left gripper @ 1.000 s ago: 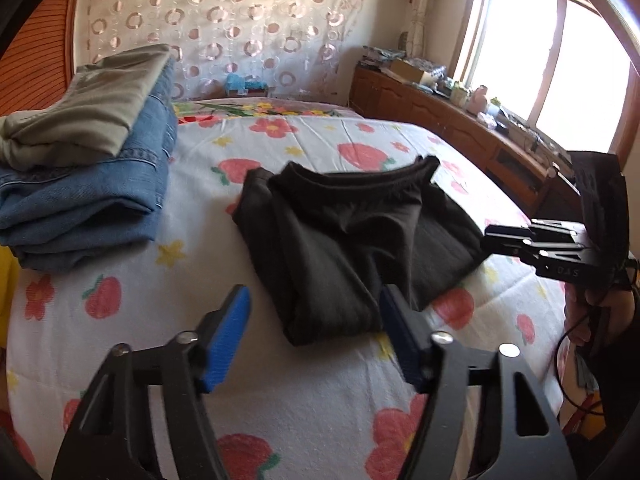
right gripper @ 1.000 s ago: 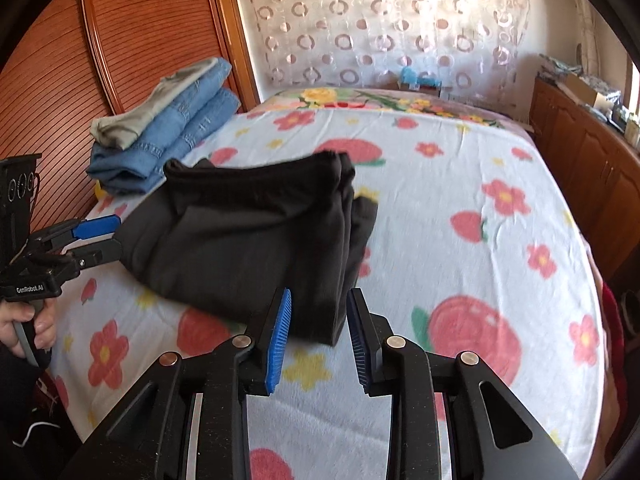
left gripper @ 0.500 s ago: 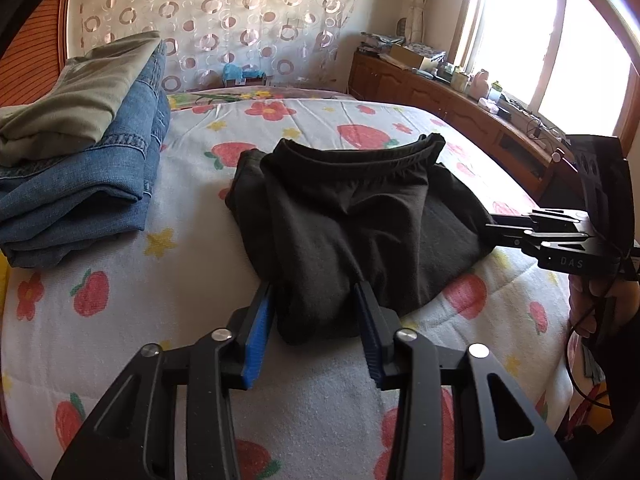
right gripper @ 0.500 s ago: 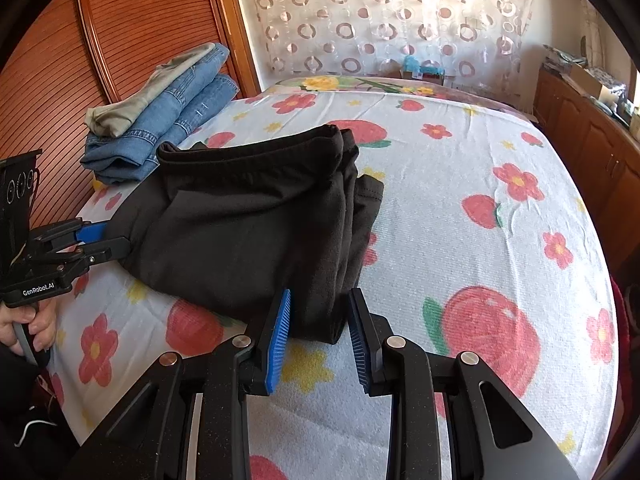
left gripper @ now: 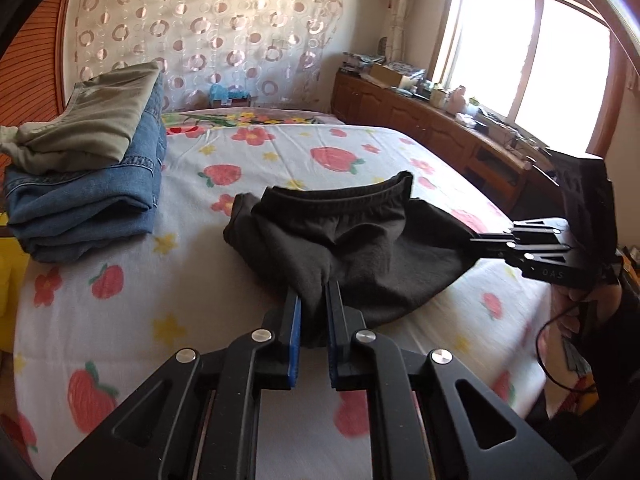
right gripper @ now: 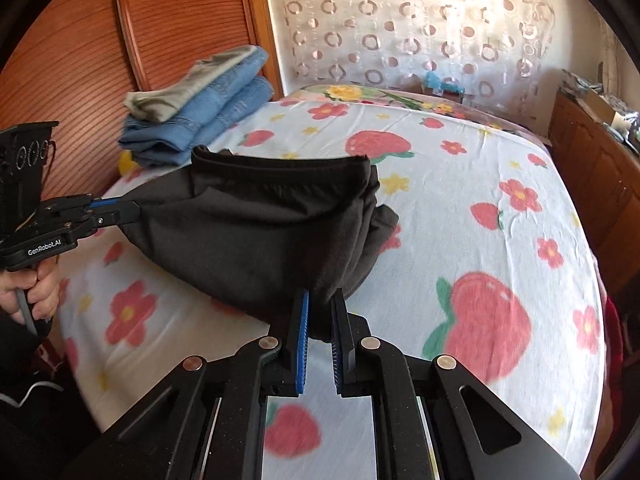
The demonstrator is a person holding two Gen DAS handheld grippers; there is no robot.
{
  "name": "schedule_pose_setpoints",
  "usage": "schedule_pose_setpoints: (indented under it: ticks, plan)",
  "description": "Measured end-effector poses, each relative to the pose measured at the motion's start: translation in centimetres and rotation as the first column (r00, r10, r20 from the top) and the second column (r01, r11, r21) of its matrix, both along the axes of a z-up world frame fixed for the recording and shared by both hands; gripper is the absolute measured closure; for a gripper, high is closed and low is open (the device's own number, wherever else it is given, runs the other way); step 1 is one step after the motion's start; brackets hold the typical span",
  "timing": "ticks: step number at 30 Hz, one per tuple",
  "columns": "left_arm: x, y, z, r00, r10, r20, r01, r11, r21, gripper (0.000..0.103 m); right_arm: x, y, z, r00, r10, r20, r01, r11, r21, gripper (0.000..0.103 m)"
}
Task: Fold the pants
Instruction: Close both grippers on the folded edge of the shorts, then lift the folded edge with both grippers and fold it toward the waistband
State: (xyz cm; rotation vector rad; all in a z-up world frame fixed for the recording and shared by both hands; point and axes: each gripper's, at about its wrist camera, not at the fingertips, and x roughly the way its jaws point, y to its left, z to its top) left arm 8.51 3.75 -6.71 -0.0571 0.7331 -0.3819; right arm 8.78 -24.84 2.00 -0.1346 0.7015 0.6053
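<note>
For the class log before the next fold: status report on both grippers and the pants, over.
Left gripper and right gripper both shut on black pants. Pants' near edge lifted off the bed. Folded jeans stack sits apart, nothing blocking.

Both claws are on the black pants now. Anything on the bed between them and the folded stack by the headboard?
Nothing visible. Between the black pants and the folded stack lies only bare floral bedsheet. Left claw and right claw each grip a near corner.
</note>
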Motion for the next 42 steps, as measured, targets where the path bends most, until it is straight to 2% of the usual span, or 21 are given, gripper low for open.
schedule_pose_setpoints:
  ticks: [4,7,17,21,23,24,25,26,28,31,36,39,42]
  plan:
    - [-1.7,-0.4,-0.5,1.0,-0.028,0.001,0.028,0.999,0.035,0.091,-1.5,-1.1,0.1,1.0,0.008,-0.013,-0.008,1.0,0.023,0.093]
    - [-2.3,-0.3,-0.9,0.999,-0.031,-0.011,0.031,0.999,0.032,0.091,-2.4,-1.7,-0.1,1.0,0.008,-0.021,-0.007,0.999,0.036,0.093]
    - [-3.0,-1.0,-0.4,0.999,-0.041,0.004,0.041,0.997,0.067,0.091,-4.4,-2.3,0.1,0.999,-0.002,-0.038,0.004,0.998,0.058,0.093]
    - [-2.8,-1.2,-0.5,1.0,-0.022,0.017,0.02,0.996,0.087,0.076,-4.4,-2.4,-0.2,0.998,-0.009,-0.059,0.012,0.998,0.065,0.093]
    - [-2.6,-0.9,-0.4,1.0,-0.008,0.028,0.006,0.996,0.084,0.053,-4.5,-2.5,-0.1,0.998,-0.011,-0.059,0.015,0.998,0.068,0.093]
    - [-2.4,-0.7,-0.4,1.0,-0.005,0.03,0.003,0.997,0.075,0.052,-4.6,-2.5,0.0,0.998,-0.012,-0.056,0.016,0.998,0.067,0.093]
    - [-2.2,-0.6,-0.5,1.0,-0.002,0.022,0.0,0.997,0.074,0.048,-4.7,-2.5,0.1,0.999,-0.014,-0.052,0.017,0.998,0.066,0.093]
    - [-2.0,-0.5,-0.5,1.0,0.004,0.015,-0.006,0.997,0.076,0.04,-4.8,-2.6,0.2,0.999,-0.015,-0.048,0.018,0.998,0.065,0.093]
    - [-1.3,-0.3,-0.6,1.0,0.019,0.011,-0.02,0.997,0.068,0.034,-4.9,-2.6,0.4,0.999,-0.024,-0.035,0.026,0.998,0.06,0.093]
    - [-0.3,0.0,-0.7,0.999,0.041,0.002,-0.041,0.997,0.063,0.034,-4.9,-2.7,0.8,0.999,-0.037,-0.016,0.038,0.998,0.055,0.086]
    - [2.0,0.2,-0.7,0.998,0.058,-0.006,-0.058,0.995,0.076,0.034,-3.7,-2.4,1.5,0.998,-0.058,0.007,0.058,0.998,0.032,0.081]
    - [3.1,0.0,-0.7,0.998,0.055,-0.012,-0.053,0.994,0.091,0.034,-2.5,-1.7,1.6,0.998,-0.064,0.026,0.063,0.998,0.015,0.072]
    - [4.5,-0.3,-1.0,0.998,0.046,-0.035,-0.042,0.993,0.107,0.04,-0.8,-0.8,1.4,0.998,-0.056,0.025,0.056,0.998,0.009,0.069]
